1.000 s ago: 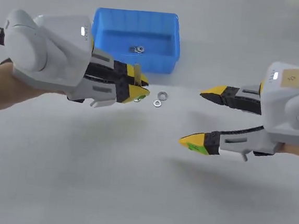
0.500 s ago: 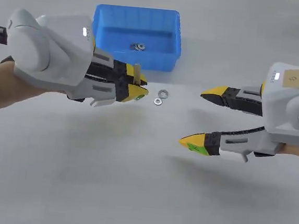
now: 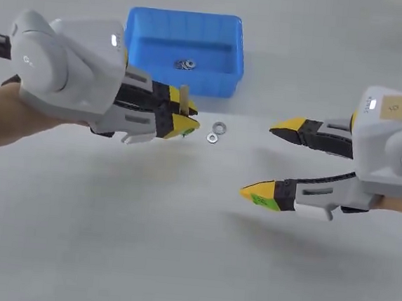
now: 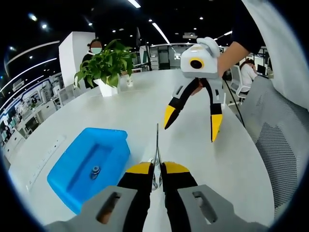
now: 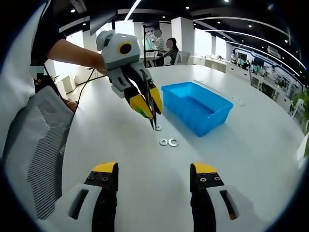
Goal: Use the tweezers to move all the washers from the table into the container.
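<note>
**State.** The left gripper (image 3: 190,118) has its jaws pressed together on the slim silver metal tweezers (image 4: 157,147), clamping them at the rear of the shanks. The tweezers project forward and down toward the white table (image 3: 143,244). The right gripper (image 3: 258,157) hovers well apart to the side with its jaws spread wide and nothing between them.

**Location of parts.** 3 small flat silver metal washers lie on the table in front of the blue rectangular plastic container (image 3: 185,29).
- 1 washer (image 5: 158,128) sits at the tweezer tips. Whether the tips touch it cannot be determined.
- A pair of washers (image 5: 168,142) lies just beside it, touching or nearly touching each other.
- A small cluster of washers (image 3: 187,65) already rests on the container floor.

**Handling notes.** The washers appear light, rigid and thin, with smooth metal faces, so they will probably slip or flick away under an uneven pinch.
1. Take each washer across its ring wall, 1 tip through the central hole and 1 on the outer edge.
2. Lying flat, a washer offers little edge. Tilt the tips low to get under the rim.
3. Apply moderate clamping force, since excess force may spring the part out.
</note>
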`<action>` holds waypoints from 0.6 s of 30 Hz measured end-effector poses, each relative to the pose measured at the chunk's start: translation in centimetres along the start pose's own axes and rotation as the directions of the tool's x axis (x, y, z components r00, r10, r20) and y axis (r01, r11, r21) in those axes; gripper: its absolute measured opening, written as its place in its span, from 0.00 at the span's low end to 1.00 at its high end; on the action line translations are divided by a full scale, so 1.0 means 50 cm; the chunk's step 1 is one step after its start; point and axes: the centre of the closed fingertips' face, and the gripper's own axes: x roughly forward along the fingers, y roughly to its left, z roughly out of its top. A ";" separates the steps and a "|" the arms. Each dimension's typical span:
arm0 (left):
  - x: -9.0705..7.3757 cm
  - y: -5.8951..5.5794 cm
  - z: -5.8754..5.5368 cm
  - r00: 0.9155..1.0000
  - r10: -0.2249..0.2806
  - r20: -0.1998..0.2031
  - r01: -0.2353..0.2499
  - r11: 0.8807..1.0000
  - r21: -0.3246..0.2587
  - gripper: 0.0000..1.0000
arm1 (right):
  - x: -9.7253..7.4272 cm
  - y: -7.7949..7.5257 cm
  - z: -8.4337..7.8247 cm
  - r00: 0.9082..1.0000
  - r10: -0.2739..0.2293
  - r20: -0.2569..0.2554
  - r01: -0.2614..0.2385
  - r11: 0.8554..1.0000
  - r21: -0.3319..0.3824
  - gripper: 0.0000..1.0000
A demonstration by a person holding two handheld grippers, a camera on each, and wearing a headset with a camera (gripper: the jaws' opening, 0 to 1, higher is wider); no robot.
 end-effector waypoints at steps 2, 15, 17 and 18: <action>0.000 0.000 0.000 1.000 0.000 -0.003 0.000 1.000 0.006 0.11 | 0.000 0.000 0.000 1.000 -0.001 0.000 0.001 1.000 0.003 0.61; 0.000 0.002 0.001 1.000 0.001 -0.002 -0.001 1.000 0.015 0.12 | -0.001 0.001 -0.005 1.000 -0.001 -0.003 0.001 1.000 0.014 0.61; 0.001 0.002 0.001 1.000 -0.002 0.003 0.002 1.000 0.007 0.12 | -0.001 0.001 -0.006 1.000 -0.001 -0.004 0.001 1.000 0.016 0.61; 0.001 0.004 0.001 1.000 0.003 0.002 -0.003 1.000 0.013 0.12 | -0.001 0.001 -0.006 1.000 -0.002 -0.005 0.002 1.000 0.016 0.61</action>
